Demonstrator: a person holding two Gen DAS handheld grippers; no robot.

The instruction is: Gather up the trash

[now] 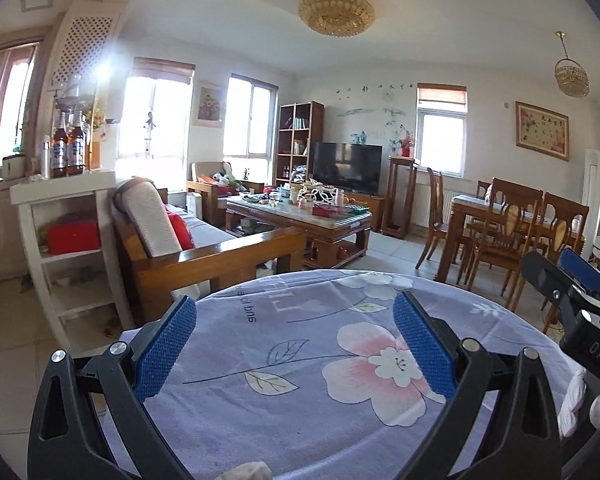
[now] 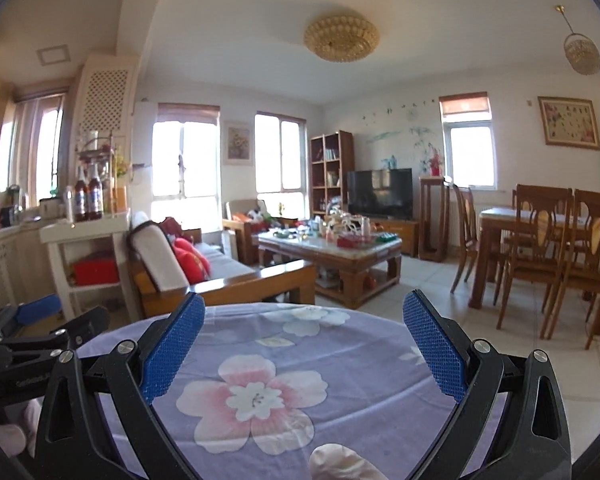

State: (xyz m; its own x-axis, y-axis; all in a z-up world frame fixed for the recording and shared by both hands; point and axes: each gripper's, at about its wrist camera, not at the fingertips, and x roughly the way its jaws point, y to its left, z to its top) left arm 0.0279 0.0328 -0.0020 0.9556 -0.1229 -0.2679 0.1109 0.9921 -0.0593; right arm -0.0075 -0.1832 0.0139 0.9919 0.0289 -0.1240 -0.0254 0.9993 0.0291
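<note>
Both grippers hover over a table covered with a lilac floral cloth [image 1: 300, 360], which also shows in the right wrist view [image 2: 340, 352]. My left gripper [image 1: 296, 320] is open and empty, blue pads wide apart. My right gripper [image 2: 304, 320] is open and empty too; it also shows at the right edge of the left wrist view [image 1: 568, 280]. A crumpled white tissue [image 2: 340, 462] lies on the cloth at the bottom of the right wrist view. Another pale crumpled piece [image 1: 248, 472] lies at the bottom edge in the left wrist view. White wads [image 1: 576, 400] lie at the cloth's right edge.
A wooden sofa [image 1: 204, 252] stands beyond the table. A cluttered coffee table [image 1: 300, 216] stands further back, and a dining table with chairs [image 1: 512, 228] to the right. A white shelf with bottles [image 1: 64, 208] stands at the left. A TV [image 1: 348, 168] is at the far wall.
</note>
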